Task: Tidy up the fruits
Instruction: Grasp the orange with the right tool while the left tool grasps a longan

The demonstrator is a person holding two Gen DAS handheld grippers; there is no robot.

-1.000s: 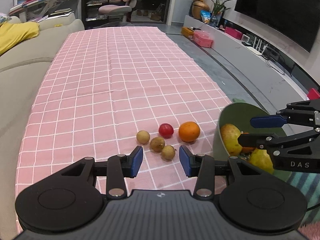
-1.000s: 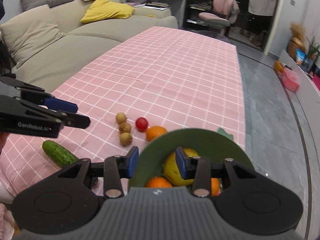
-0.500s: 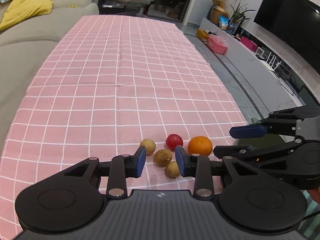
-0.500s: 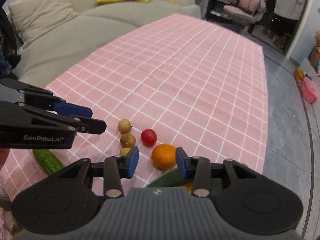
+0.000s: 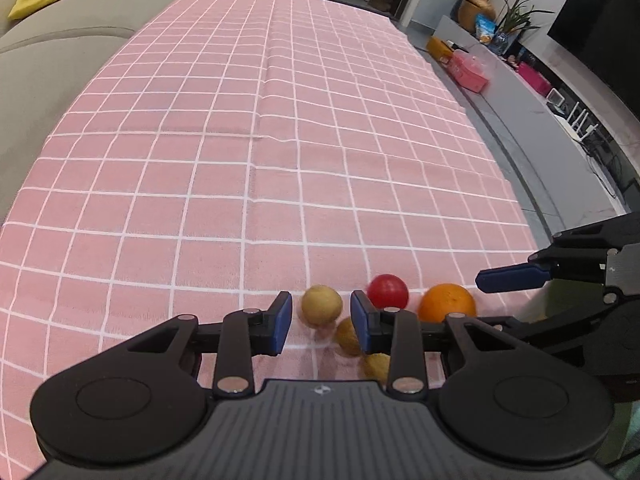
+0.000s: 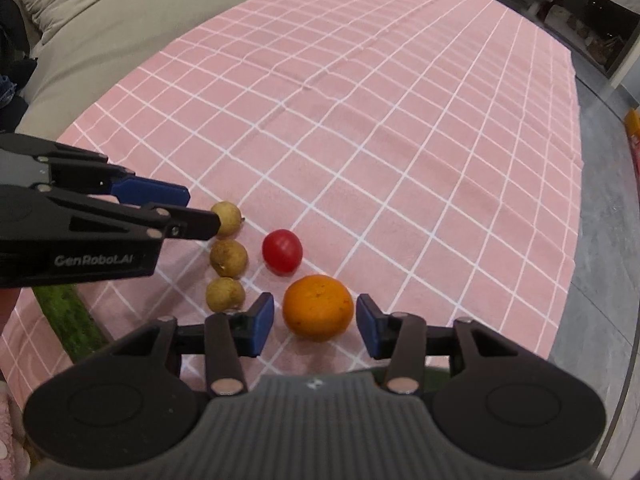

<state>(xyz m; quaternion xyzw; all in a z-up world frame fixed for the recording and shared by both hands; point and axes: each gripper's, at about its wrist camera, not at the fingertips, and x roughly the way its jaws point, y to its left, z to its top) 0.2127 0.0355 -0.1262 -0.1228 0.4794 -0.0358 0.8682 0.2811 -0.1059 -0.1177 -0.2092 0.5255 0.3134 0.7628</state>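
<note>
Left wrist: left hand-held gripper (image 5: 320, 322) jaws apart, flanking the top longan (image 5: 321, 305), tomato (image 5: 387, 291) at 1 o'clock; right wrist: right hand-held gripper (image 6: 316, 324) just opening, pads clear of the orange (image 6: 318, 306) on the pink bench (image 6: 400, 140), cucumber (image 6: 68, 316) at 9 o'clock.

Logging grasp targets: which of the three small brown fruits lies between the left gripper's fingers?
The far one of the row, beside no other fruit beyond it; the left gripper frames it, untouched.

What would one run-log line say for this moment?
left claw: open, over brown fruits | right claw: opening, orange between, ungripped
</note>
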